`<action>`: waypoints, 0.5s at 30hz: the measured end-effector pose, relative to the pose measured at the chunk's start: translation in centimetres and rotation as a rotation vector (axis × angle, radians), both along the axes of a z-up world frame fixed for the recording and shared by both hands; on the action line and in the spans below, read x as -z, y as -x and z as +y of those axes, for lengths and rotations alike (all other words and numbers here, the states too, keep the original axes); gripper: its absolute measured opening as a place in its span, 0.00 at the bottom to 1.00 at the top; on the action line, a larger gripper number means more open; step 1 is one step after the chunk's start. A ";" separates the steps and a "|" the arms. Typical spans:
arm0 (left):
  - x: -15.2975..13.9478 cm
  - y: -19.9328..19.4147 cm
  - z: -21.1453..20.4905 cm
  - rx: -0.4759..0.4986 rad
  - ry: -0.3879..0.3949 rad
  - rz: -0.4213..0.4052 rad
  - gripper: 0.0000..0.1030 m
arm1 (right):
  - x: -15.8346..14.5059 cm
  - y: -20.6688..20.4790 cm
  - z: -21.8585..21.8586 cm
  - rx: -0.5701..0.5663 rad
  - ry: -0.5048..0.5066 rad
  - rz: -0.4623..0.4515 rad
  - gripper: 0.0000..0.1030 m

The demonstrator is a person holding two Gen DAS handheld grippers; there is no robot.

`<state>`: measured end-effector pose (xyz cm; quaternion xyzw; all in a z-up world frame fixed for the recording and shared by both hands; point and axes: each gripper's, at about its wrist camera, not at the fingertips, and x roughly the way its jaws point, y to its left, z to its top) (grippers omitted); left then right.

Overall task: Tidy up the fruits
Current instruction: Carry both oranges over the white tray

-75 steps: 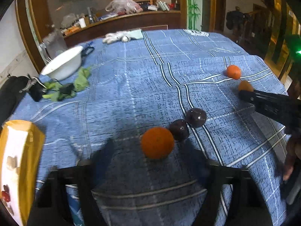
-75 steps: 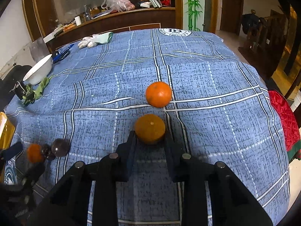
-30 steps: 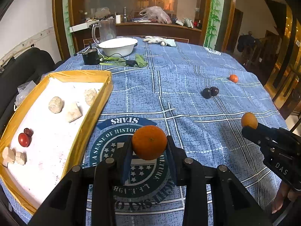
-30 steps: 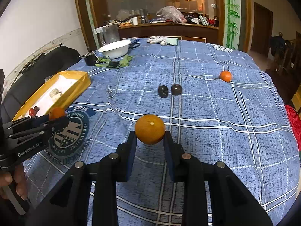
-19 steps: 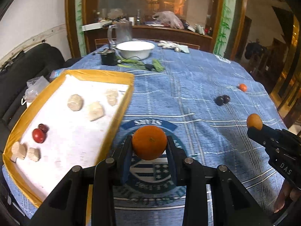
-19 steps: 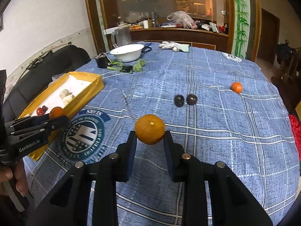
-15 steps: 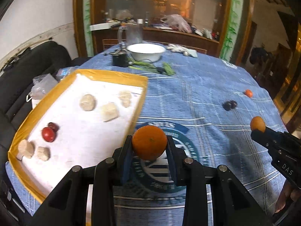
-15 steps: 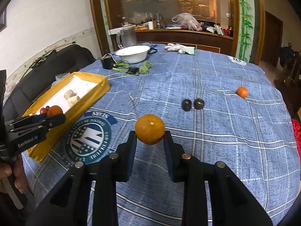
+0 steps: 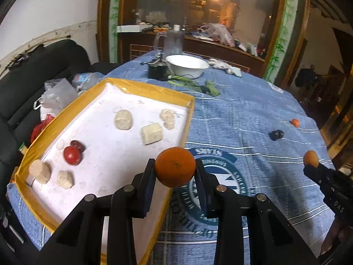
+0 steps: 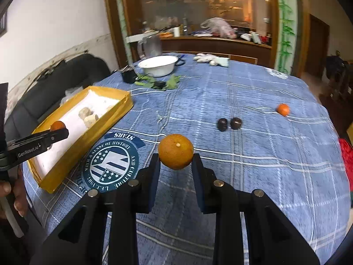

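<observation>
My left gripper (image 9: 175, 172) is shut on an orange (image 9: 175, 166), held above the right rim of the yellow tray (image 9: 187, 119). The tray's white floor carries a red fruit (image 9: 72, 155), a dark fruit behind it and several pale lumps. My right gripper (image 10: 175, 161) is shut on a second orange (image 10: 175, 151) over the blue tablecloth, to the right of the tray (image 10: 88, 137). Two dark plums (image 10: 229, 123) and a small orange (image 10: 283, 109) lie farther right on the cloth. The left gripper's orange (image 10: 57, 125) shows over the tray in the right wrist view.
A white bowl (image 9: 187, 65), a dark cup, green leaves (image 9: 198, 86) and white gloves (image 10: 210, 60) sit at the table's far side. A black sofa with plastic bags (image 9: 55, 95) lies left of the tray. A hand (image 10: 13, 196) holds the left gripper.
Both grippers, each holding its orange, have moved left across the table. The left one now hangs over the tray's right rim; the tray looms larger in both views.
</observation>
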<state>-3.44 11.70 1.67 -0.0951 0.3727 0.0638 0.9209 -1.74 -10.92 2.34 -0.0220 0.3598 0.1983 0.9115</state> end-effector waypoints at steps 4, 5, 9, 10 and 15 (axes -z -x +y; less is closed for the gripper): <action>-0.4 -1.3 -1.4 0.051 -0.005 0.010 0.33 | -0.1 0.9 -2.2 0.070 -0.027 0.004 0.30; -0.4 -1.5 -1.6 0.055 -0.008 0.008 0.33 | -0.1 1.0 -2.6 0.081 -0.027 0.006 0.30; -0.4 -2.0 -2.1 0.060 0.007 0.012 0.33 | -0.2 1.0 -4.0 0.113 -0.030 0.009 0.30; -0.4 -2.0 -2.1 0.063 0.008 0.014 0.33 | -0.2 0.9 -4.2 0.118 -0.032 0.011 0.30; -0.5 -1.8 -2.5 0.075 0.018 0.015 0.33 | -0.3 1.2 -4.3 0.121 -0.035 0.011 0.30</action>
